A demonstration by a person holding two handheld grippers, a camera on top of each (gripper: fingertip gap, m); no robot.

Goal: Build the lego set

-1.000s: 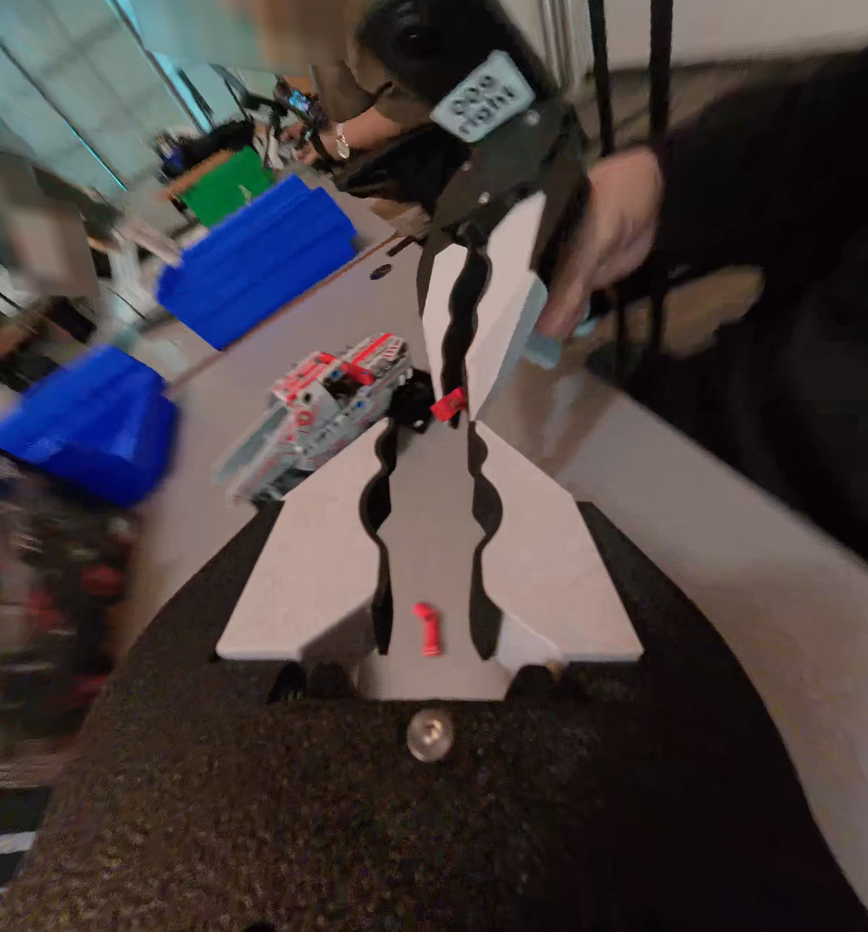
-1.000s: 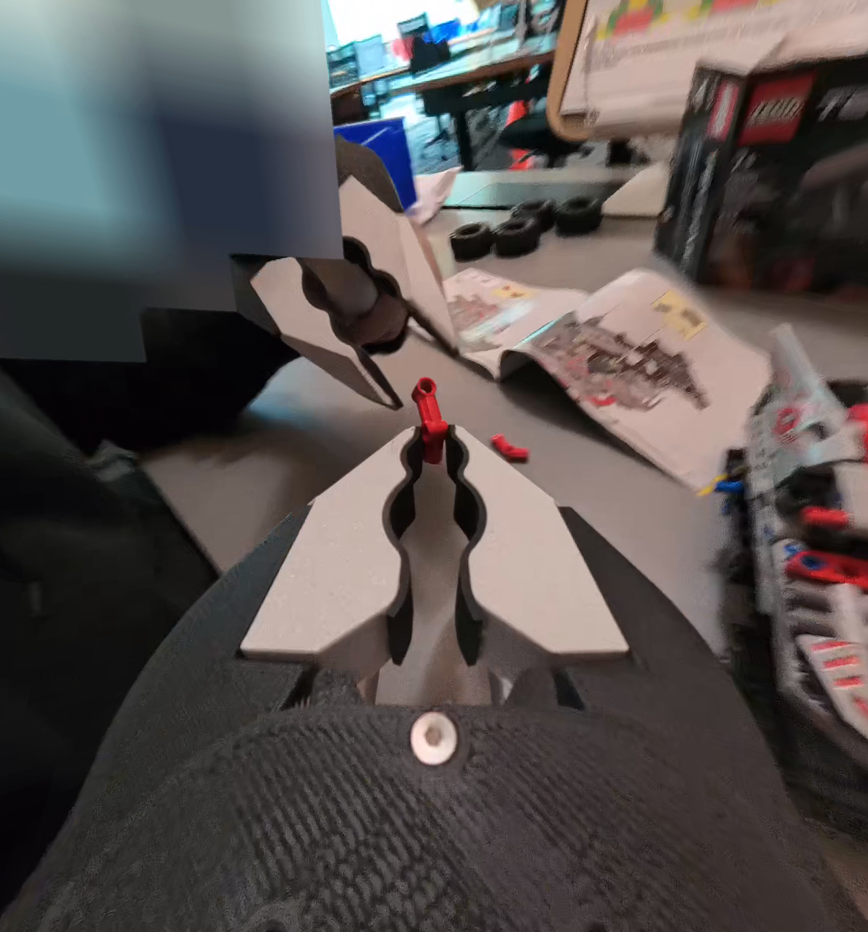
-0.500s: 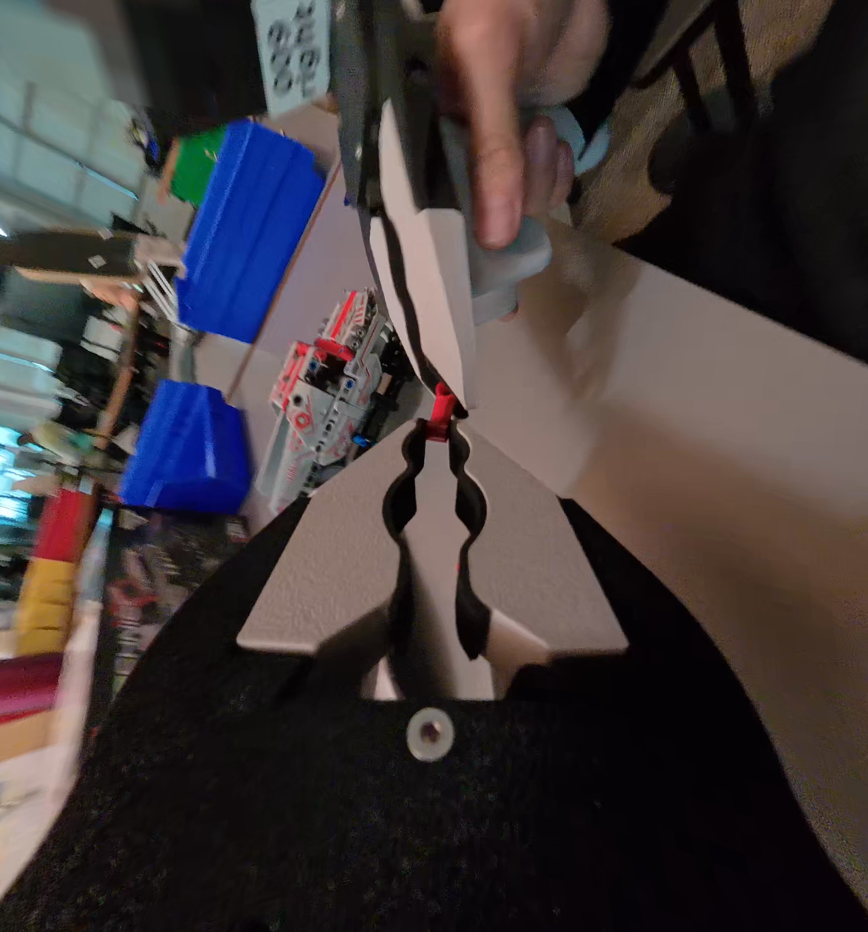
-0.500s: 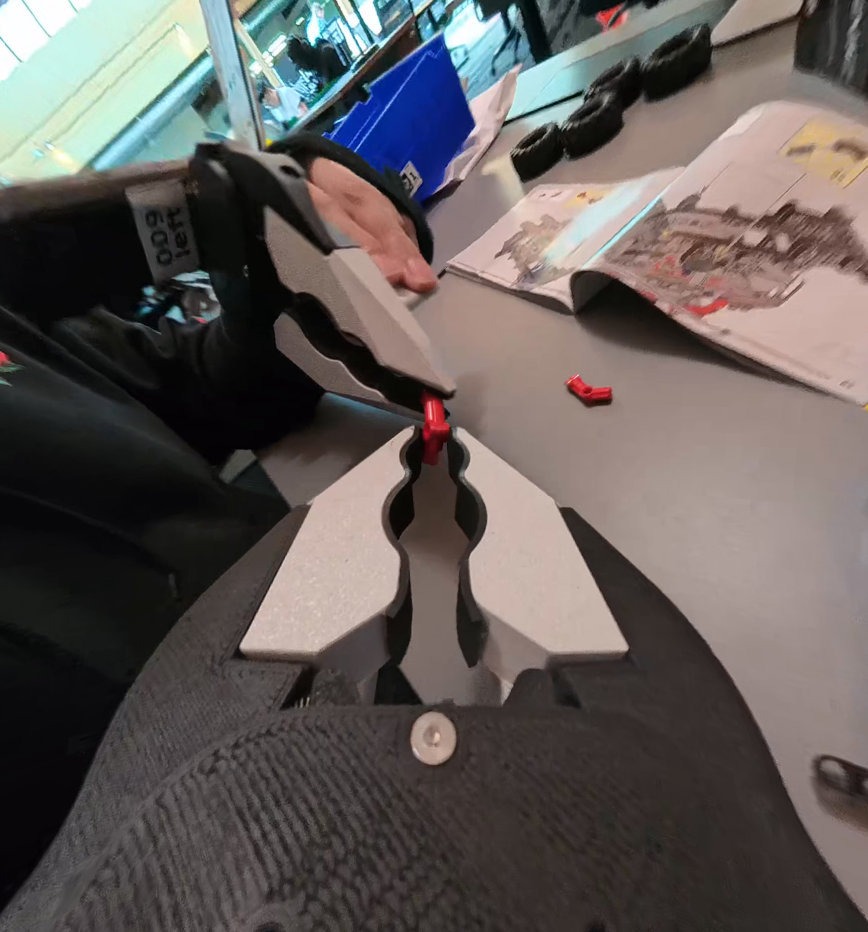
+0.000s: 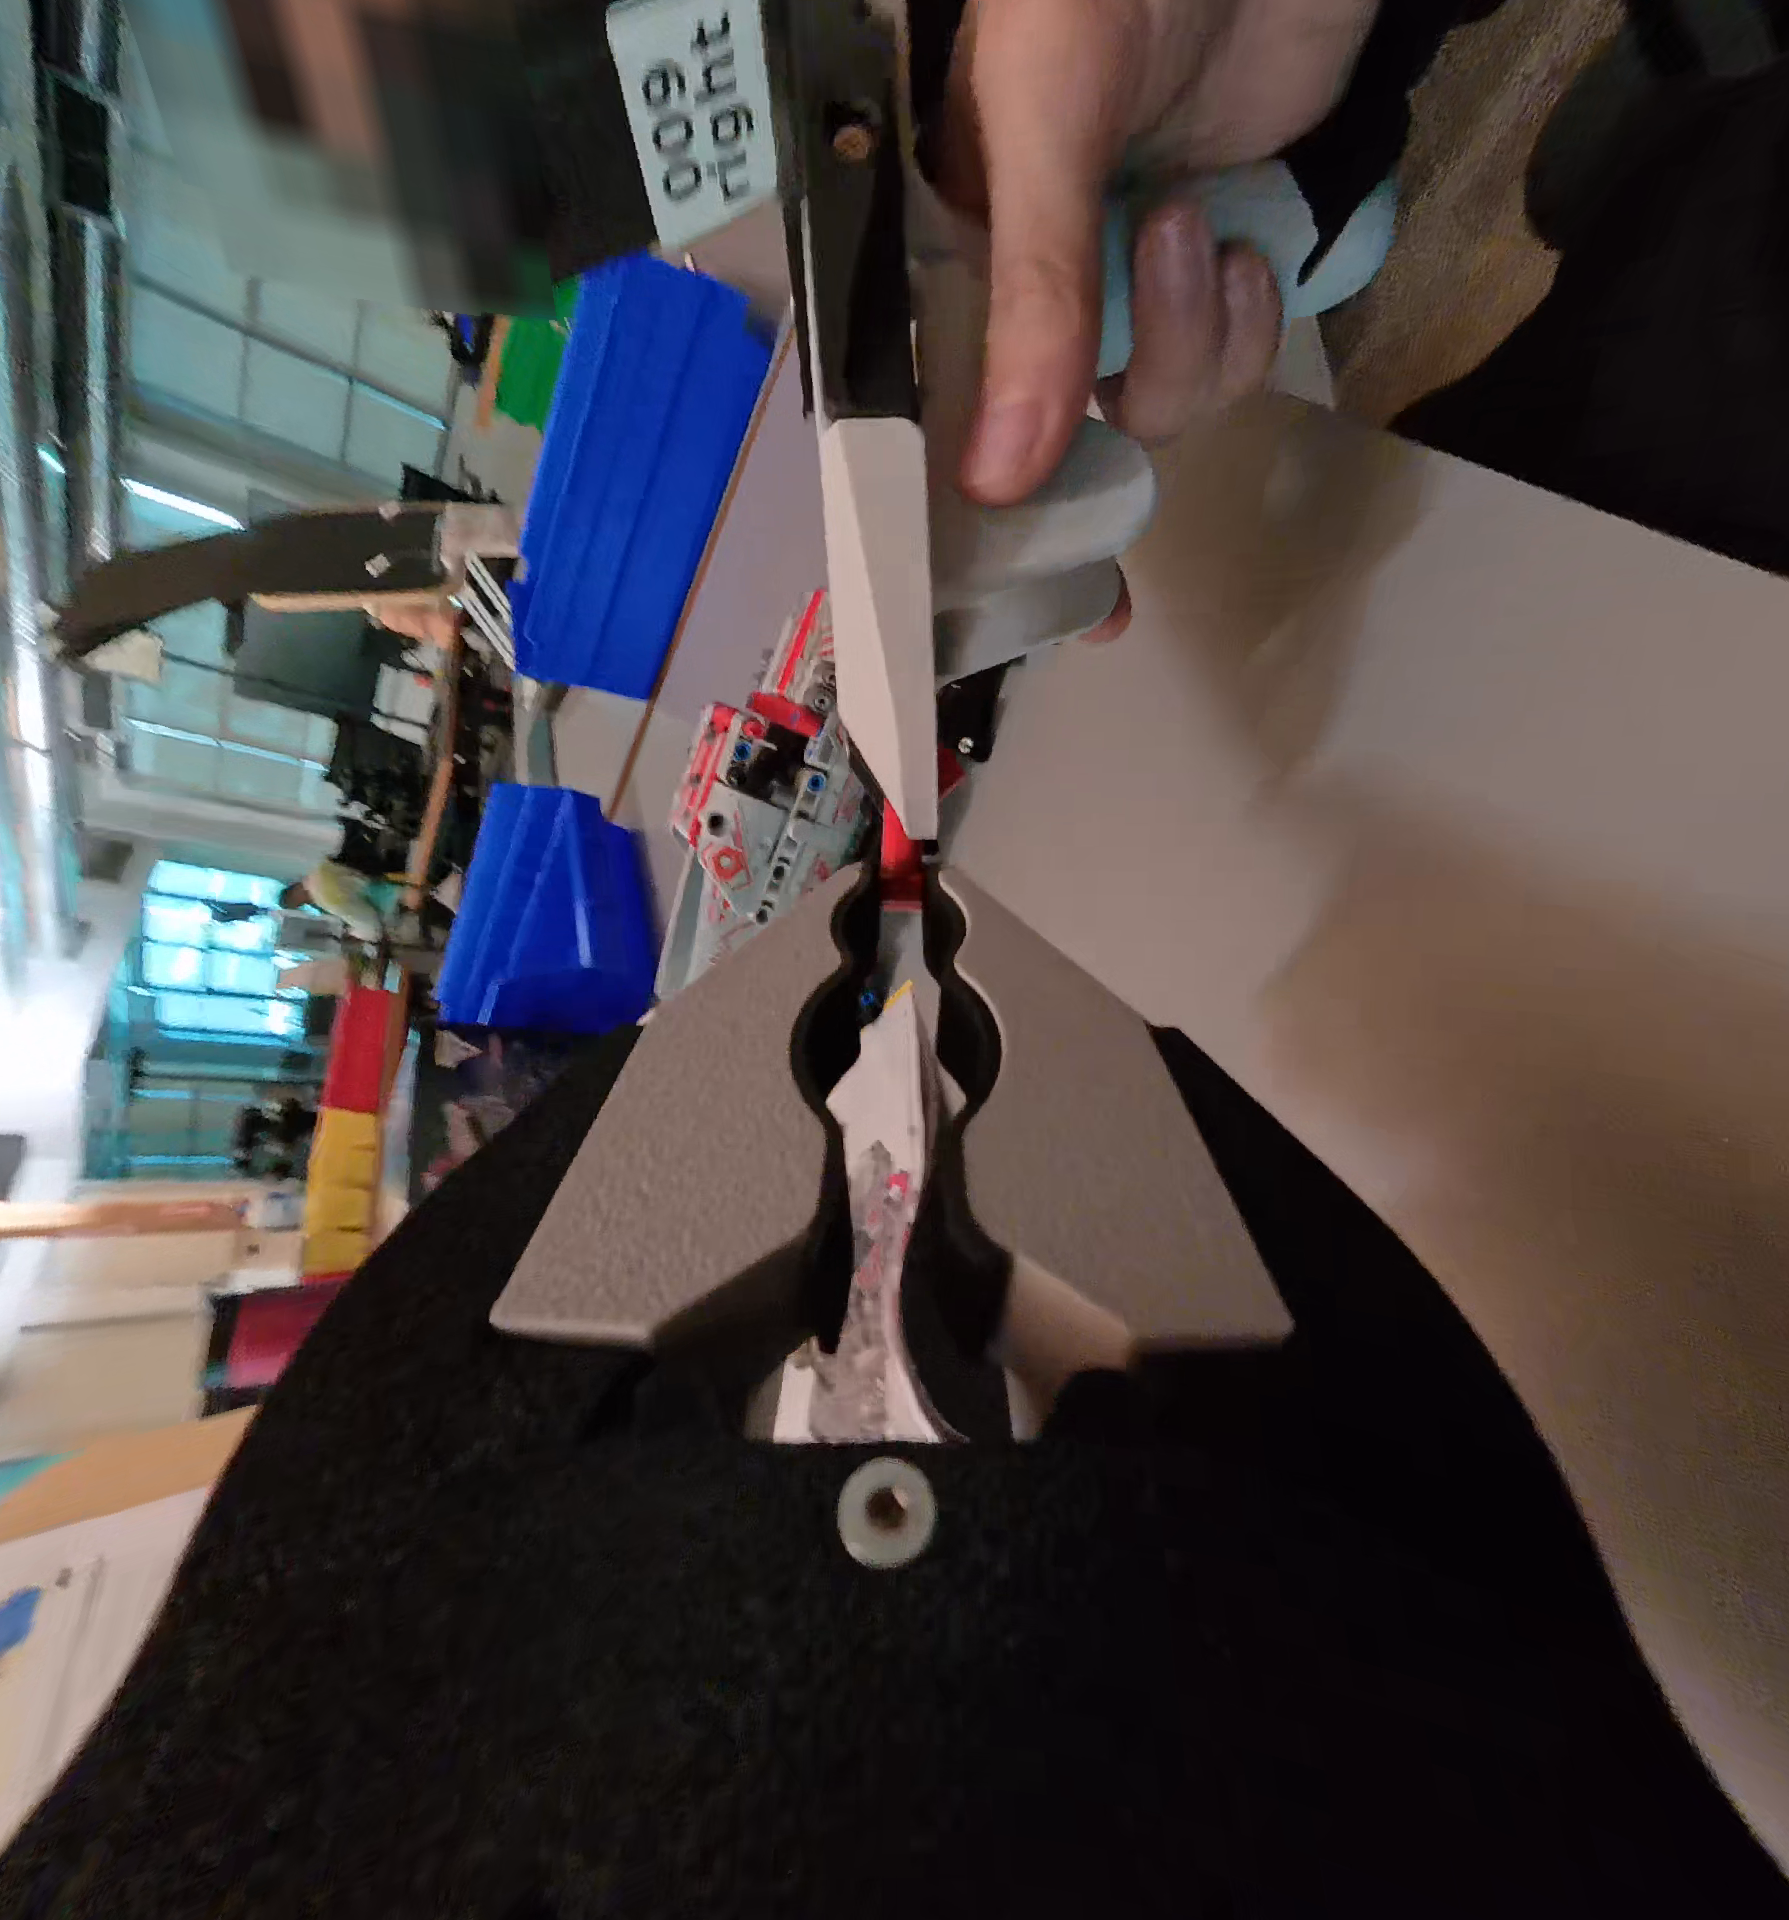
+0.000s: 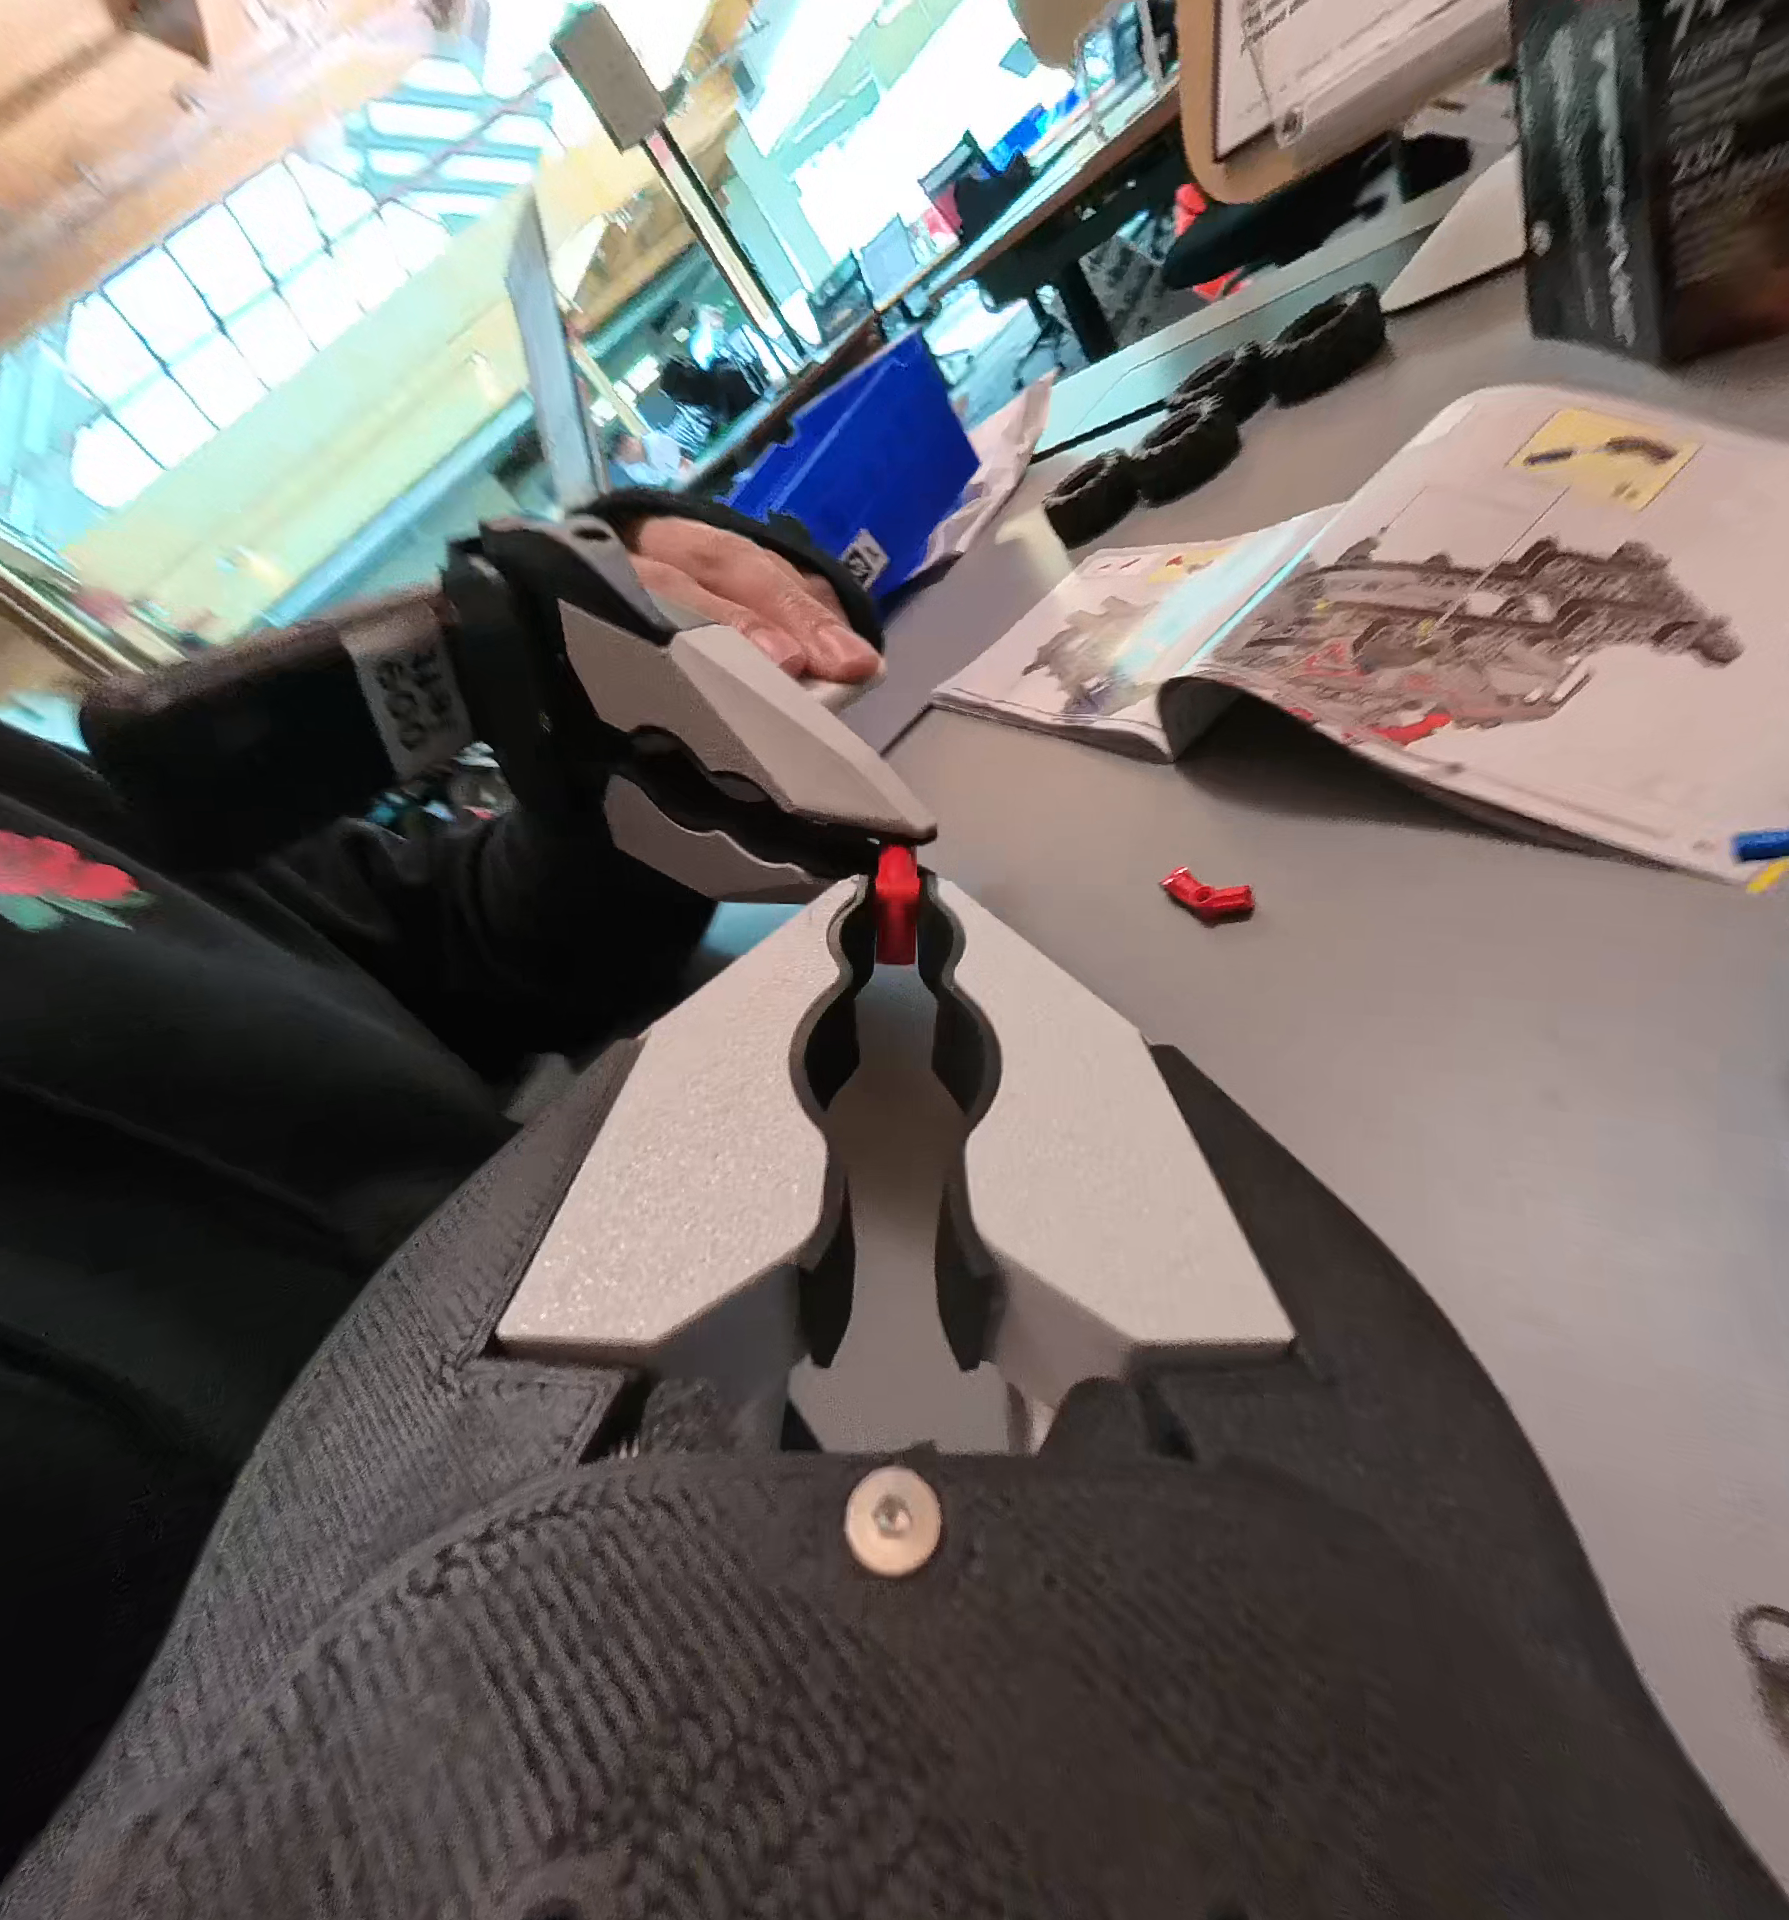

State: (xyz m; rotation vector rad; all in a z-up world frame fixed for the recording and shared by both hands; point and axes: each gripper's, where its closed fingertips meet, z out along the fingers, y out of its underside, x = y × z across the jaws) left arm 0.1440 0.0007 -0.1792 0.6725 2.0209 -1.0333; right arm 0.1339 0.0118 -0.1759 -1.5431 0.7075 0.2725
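Red piece (image 6: 896,902) pinched between 2 claws; bins' contents hidden.

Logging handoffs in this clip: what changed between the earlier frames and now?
The left tool, open and apart a second ago, came in and shut on the far end of the small red piece. The right tool stays shut on its near end. A second red piece still lies on the table by the open booklet.

Blue bins (image 5: 632,488), distant desks (image 6: 1056,208)
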